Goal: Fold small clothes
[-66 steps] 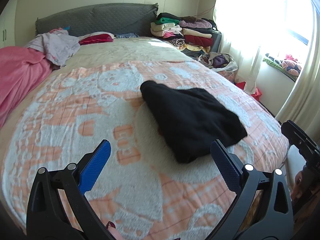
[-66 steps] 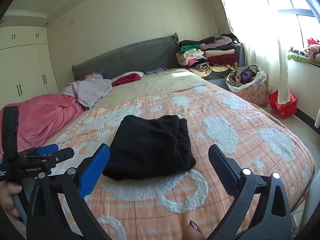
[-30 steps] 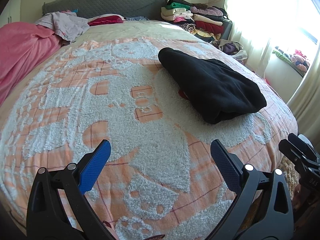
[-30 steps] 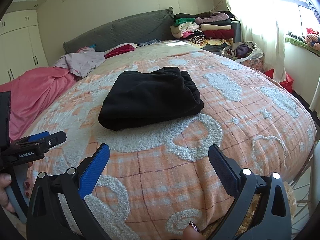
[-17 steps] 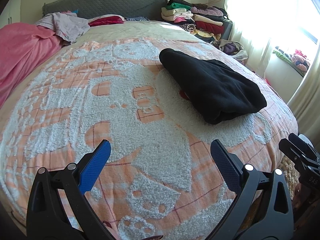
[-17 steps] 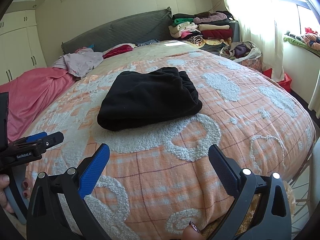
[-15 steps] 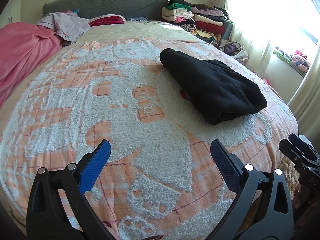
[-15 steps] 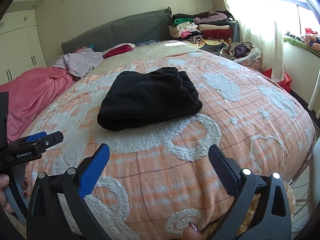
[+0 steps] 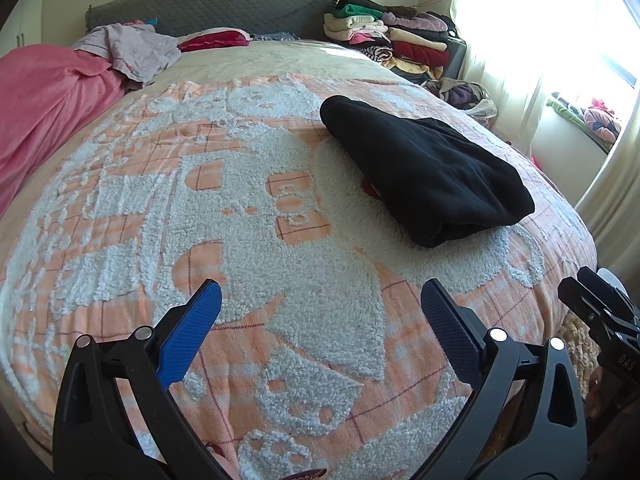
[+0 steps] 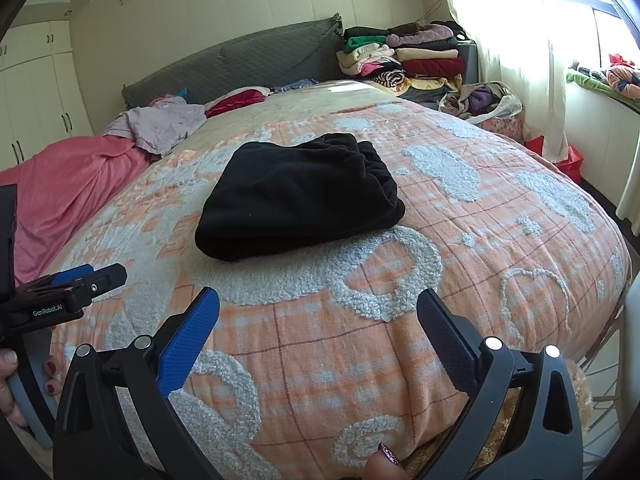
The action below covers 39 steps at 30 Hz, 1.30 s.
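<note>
A folded black garment [image 9: 424, 172] lies on the orange and white bedspread [image 9: 240, 240]; it also shows in the right wrist view [image 10: 296, 196], with a bit of red showing under its left edge. My left gripper [image 9: 320, 308] is open and empty, low over the bed's near edge, short of the garment and to its left. My right gripper [image 10: 318, 312] is open and empty, over the bed's near edge in front of the garment. Each gripper shows at the side of the other's view.
A pink blanket [image 9: 44, 96] and a lilac garment [image 9: 132, 48] lie at the bed's left. A stack of folded clothes [image 10: 400, 56] stands by the grey headboard [image 10: 240, 64]. A bag of clothes [image 10: 484, 108] and a red box [image 10: 560, 160] sit on the floor by the curtain.
Over two seconds both grippers dropped lower and nearer the bed surface. In the last half second almost nothing moved. The black garment stays put.
</note>
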Available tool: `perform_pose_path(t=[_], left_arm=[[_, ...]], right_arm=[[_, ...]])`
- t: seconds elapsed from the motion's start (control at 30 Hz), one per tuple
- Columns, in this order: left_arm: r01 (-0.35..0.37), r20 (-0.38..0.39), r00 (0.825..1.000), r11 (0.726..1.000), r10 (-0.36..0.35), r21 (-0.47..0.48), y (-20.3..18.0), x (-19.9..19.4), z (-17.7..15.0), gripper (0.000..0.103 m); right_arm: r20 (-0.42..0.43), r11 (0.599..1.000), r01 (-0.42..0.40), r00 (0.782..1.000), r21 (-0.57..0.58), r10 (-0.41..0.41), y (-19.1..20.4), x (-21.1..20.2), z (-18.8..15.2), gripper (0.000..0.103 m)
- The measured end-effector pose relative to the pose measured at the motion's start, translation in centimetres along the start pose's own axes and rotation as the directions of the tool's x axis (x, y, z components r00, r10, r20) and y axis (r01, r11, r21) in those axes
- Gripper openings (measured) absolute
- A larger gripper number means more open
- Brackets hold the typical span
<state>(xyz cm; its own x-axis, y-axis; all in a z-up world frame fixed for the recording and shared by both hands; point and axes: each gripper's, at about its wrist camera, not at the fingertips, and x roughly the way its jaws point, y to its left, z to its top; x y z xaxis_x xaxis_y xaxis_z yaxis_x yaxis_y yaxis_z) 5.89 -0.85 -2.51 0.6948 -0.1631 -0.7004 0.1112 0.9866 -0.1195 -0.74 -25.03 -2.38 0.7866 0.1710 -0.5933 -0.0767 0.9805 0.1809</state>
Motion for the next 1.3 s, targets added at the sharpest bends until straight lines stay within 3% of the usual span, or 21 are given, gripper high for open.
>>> perform_pose_path(t=[1.3], left_arm=[[0.016, 0.007, 1.0, 1.0, -0.016, 0.013, -0.11, -0.34, -0.34, 0.094]], right_arm=[[0.001, 0.999, 0.037, 0.999, 0.003, -0.037, -0.62, -0.02, -0.59, 0.098]])
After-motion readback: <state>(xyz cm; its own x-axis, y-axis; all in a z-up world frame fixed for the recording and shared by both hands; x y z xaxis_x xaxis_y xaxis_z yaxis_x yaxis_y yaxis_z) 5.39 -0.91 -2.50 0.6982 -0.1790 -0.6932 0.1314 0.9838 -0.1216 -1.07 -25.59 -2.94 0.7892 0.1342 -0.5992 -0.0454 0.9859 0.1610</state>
